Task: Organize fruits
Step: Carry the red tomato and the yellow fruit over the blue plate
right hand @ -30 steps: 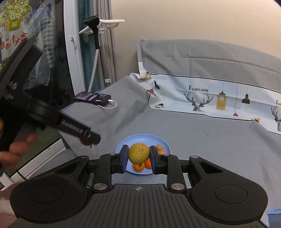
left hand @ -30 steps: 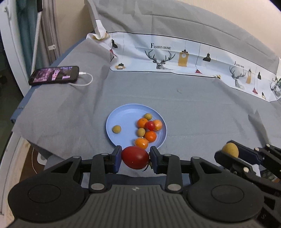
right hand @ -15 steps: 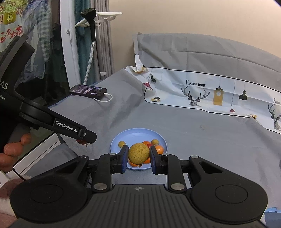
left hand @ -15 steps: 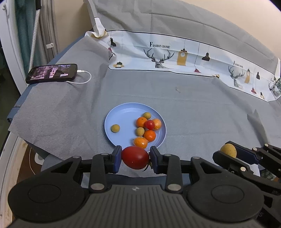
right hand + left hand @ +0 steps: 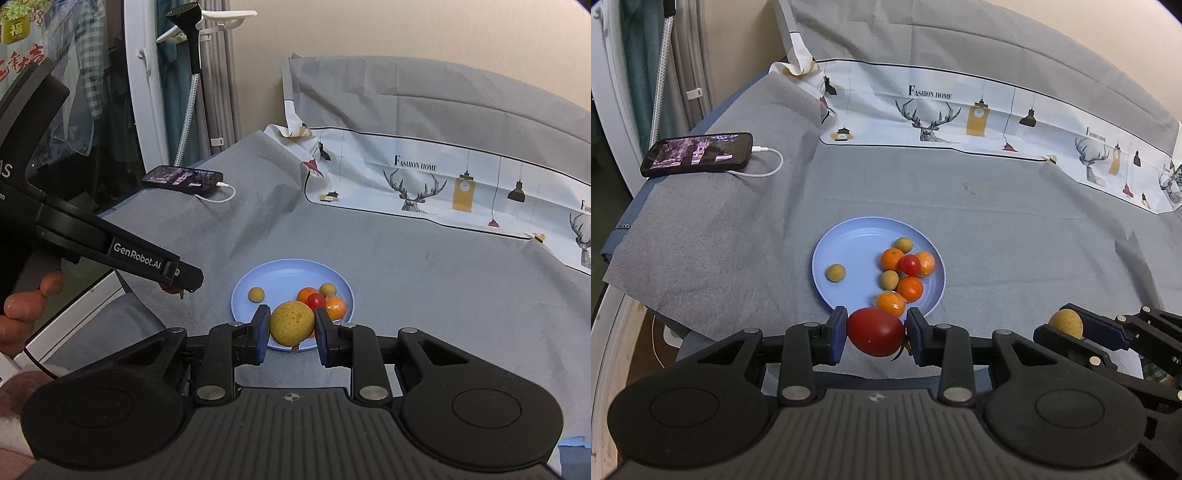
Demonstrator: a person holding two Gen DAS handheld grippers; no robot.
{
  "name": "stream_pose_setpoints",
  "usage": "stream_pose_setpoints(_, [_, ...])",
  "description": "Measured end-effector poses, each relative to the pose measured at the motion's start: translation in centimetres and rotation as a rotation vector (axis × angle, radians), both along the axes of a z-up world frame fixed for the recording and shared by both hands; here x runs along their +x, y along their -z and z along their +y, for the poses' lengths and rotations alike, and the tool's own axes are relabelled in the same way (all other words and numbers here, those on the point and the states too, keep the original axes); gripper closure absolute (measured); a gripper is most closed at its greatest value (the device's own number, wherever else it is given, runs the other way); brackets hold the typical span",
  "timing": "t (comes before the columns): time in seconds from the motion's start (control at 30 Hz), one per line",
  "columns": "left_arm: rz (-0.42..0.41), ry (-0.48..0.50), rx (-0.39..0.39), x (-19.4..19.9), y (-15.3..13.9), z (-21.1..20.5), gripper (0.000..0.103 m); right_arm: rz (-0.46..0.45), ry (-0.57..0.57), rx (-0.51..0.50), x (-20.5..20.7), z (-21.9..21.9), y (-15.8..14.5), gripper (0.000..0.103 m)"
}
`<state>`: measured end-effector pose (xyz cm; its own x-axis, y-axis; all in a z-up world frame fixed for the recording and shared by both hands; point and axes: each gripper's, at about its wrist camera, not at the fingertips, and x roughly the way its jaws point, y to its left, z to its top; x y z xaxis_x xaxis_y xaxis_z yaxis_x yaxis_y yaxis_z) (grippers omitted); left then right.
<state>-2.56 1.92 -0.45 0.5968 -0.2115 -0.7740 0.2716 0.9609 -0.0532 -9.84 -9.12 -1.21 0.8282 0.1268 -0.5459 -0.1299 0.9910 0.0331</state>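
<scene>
Between the fingers of the left gripper (image 5: 876, 332) a red tomato (image 5: 875, 331) is sitting clamped, both blue pads pressing its sides, while the right gripper (image 5: 291, 324) is closing likewise on a yellow-brown round fruit (image 5: 291, 322). Just ahead of and below both grippers the blue plate (image 5: 849, 240) is lying on the grey cloth (image 5: 1015, 240), carrying oranges, a small red tomato (image 5: 909, 264) and three small tan fruits, most of them crowding the near-right portion. Risk is arising from that crowding: either round fruit, if released onto the cluster or the rim, is likely to roll off the plate or knock the others loose, and excess squeeze is likely to split the soft tomato. Height above the plate is hard to judge, probably slight. Both grippers are working close together, so a collision is possible.
</scene>
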Motion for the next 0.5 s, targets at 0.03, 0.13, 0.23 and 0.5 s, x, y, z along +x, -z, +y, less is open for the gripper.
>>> stream_pose_setpoints(0.03, [0.002, -0.003, 0.000, 0.3, 0.0, 0.0, 0.065, 0.003, 0.000, -0.002, 0.3, 0.0, 0.1, 0.076])
stream_pose_setpoints(0.13, [0.010, -0.012, -0.001, 1.2, 0.2, 0.2, 0.065, 0.013, -0.006, -0.004, 1.2, 0.1, 0.3, 0.076])
stream_pose_setpoints(0.23, [0.014, -0.017, 0.006, 2.3, 0.4, 0.2, 0.065, 0.024, -0.013, 0.002, 2.3, 0.0, 0.6, 0.076])
stream_pose_setpoints(0.5, [0.058, -0.022, 0.035, 6.4, 1.9, -0.1, 0.065, 0.063, -0.057, -0.017, 7.0, 0.5, 2.1, 0.076])
